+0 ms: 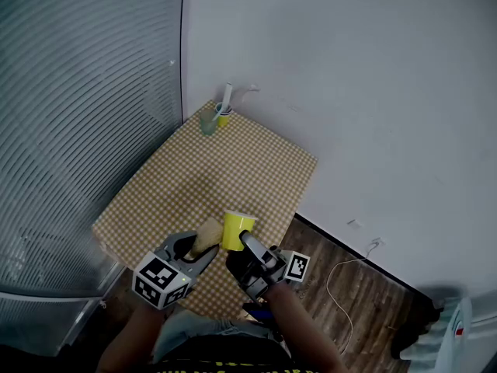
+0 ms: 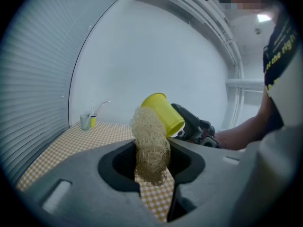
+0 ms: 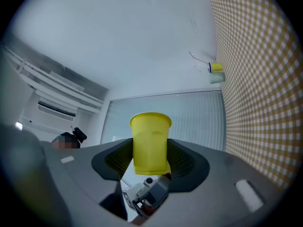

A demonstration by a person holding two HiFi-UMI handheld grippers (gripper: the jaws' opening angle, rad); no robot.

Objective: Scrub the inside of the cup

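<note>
**Yellow cup and scrubber held side by side over the near table edge**

The right gripper (image 1: 247, 245) is clamped on the yellow cup (image 1: 238, 230). Its jaws stand fairly wide and press the cup's lower wall from both sides. The base sits toward the gripper and the open mouth points away and upward.

The left gripper (image 1: 205, 245) holds a tan fibrous scrubber (image 1: 206, 235), its jaws at a narrower gap and pinching the pad's lower half. The upper half sticks out past the jaws.

From the head view both are held above the 6 o'clock edge of the checked table (image 1: 233, 165), with the scrubber at 9 o'clock of the cup. In the left gripper view the scrubber's top overlaps the cup's rim and side, outside the mouth. I cannot tell whether the two touch.

At the table's 12 o'clock corner stand a translucent tumbler (image 1: 208, 123) and a small yellow holder (image 1: 224, 118) with a white stick rising from it, close together and against the white wall (image 1: 349, 68). A ribbed panel (image 1: 78, 92) runs along the table's 9 o'clock side. A white cable (image 1: 339, 284) lies on the wooden floor (image 1: 365, 301) at 4 o'clock of the cup.
</note>
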